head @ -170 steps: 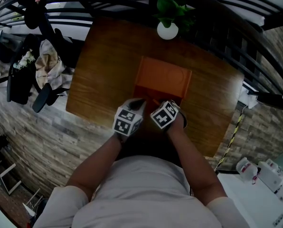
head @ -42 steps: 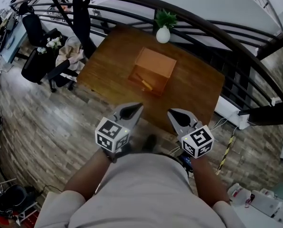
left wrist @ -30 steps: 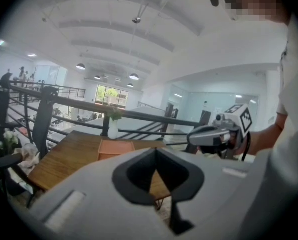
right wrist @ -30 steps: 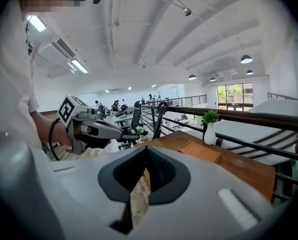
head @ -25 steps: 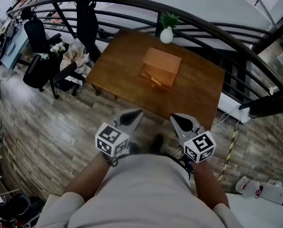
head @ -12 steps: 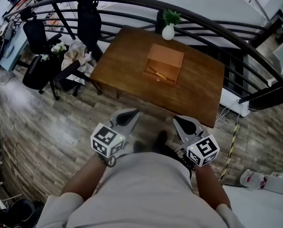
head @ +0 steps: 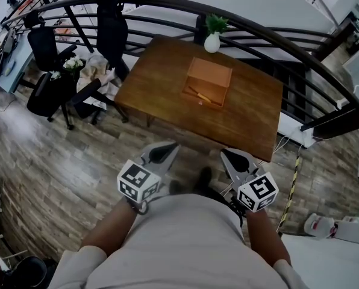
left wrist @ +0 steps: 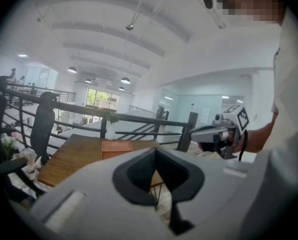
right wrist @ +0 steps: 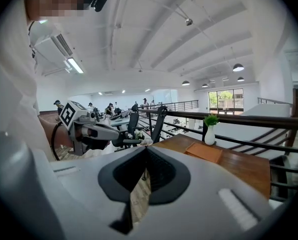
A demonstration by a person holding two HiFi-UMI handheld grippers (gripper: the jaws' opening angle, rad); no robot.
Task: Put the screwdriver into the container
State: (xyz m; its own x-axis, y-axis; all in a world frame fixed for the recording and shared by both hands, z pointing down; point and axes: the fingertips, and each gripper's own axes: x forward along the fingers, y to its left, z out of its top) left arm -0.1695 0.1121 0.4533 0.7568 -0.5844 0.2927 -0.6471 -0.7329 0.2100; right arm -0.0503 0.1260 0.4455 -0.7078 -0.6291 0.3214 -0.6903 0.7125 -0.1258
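Hard to read, that screwdriver (head: 199, 94): it was a thin pale sliver from the head view, too small to tell tip from handle. From both gripper views the container's walls hid it altogether. The container (head: 211, 71) sat open-topped on the wooden table (head: 252, 110). It showed only as a flat orange slab from the left gripper view (left wrist: 121, 145) and the right gripper view (right wrist: 204, 151).

Beyond the container stood a white vase (head: 212, 41) with a green plant, at the table's far edge, and a dark railing (head: 276, 38) curved past behind it. Left of the container, off the table, office chairs (head: 50, 80) crowded the plank floor (head: 59, 161).

Well short of the container, off the table on the near side, hung the left gripper (head: 161, 151) and the right gripper (head: 235, 158). Both were clenched tip to tip on nothing, with open floor between them and the table.

The screwdriver lay inside the container, close to its near wall. Its long axis slanted from the container's far left toward its near right.
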